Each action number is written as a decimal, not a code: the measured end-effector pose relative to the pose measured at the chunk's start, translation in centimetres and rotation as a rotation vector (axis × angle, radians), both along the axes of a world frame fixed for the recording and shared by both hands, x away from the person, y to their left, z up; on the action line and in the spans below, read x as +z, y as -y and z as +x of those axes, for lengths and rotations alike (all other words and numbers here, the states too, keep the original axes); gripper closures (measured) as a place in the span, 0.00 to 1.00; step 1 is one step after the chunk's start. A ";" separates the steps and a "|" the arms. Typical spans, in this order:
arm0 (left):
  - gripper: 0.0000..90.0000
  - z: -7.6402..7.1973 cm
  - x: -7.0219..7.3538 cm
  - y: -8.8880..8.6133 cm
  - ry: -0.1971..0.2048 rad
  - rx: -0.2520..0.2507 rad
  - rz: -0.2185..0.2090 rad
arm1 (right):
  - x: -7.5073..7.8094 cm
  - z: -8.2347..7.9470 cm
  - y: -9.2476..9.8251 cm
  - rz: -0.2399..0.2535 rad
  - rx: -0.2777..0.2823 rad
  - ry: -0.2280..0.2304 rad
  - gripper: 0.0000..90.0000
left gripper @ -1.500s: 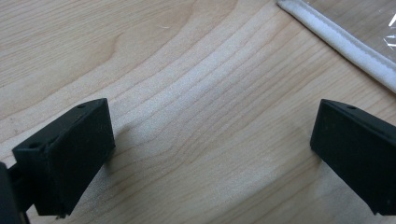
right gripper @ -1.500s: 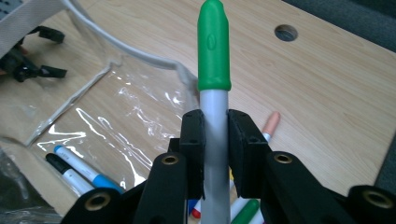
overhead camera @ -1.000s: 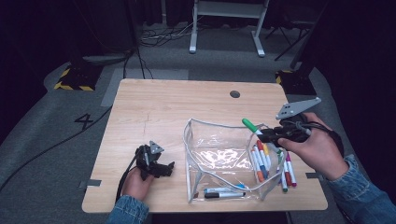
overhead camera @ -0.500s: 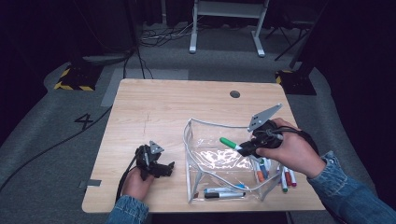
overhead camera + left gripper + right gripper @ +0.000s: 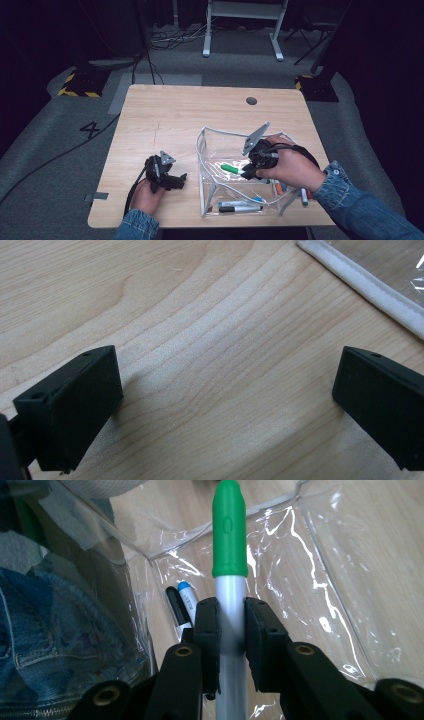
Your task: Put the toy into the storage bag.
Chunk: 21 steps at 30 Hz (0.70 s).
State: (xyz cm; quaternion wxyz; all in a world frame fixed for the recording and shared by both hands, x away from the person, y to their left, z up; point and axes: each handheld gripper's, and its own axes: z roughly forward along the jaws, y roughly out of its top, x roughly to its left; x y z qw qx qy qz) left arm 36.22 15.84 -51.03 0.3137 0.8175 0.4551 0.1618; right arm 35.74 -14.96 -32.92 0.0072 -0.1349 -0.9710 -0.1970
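The green-capped marker [image 5: 229,580] is clamped by its white barrel between the right gripper [image 5: 231,630] pads, cap projecting beyond them. It is held over the clear pouch [image 5: 210,150]. The left gripper [image 5: 230,405] is spread wide, holding nothing.

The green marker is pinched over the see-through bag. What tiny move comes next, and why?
Probably lower it a little and let go. The right hand-held gripper holds the green marker inside the clear pouch, near the two markers already lying there.
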 end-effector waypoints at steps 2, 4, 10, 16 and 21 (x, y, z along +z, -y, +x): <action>0.00 0.0 0.0 0.0 0.000 0.000 0.000 | -0.4 -0.1 -0.4 -0.018 0.015 -0.008 0.86; 0.00 0.0 0.0 0.0 0.000 0.000 0.000 | -0.8 -0.2 -0.8 -0.032 0.027 -0.019 0.86; 0.00 0.0 0.0 0.0 0.000 0.000 0.000 | -2.4 -0.6 -1.7 -0.067 0.065 -0.052 0.86; 0.00 0.0 0.0 0.0 0.001 0.000 0.000 | -4.2 -1.0 -2.3 -0.114 0.096 -0.090 0.86; 0.00 0.0 0.0 0.0 0.001 0.000 0.001 | -5.1 -1.2 -2.6 -0.137 0.128 -0.098 0.86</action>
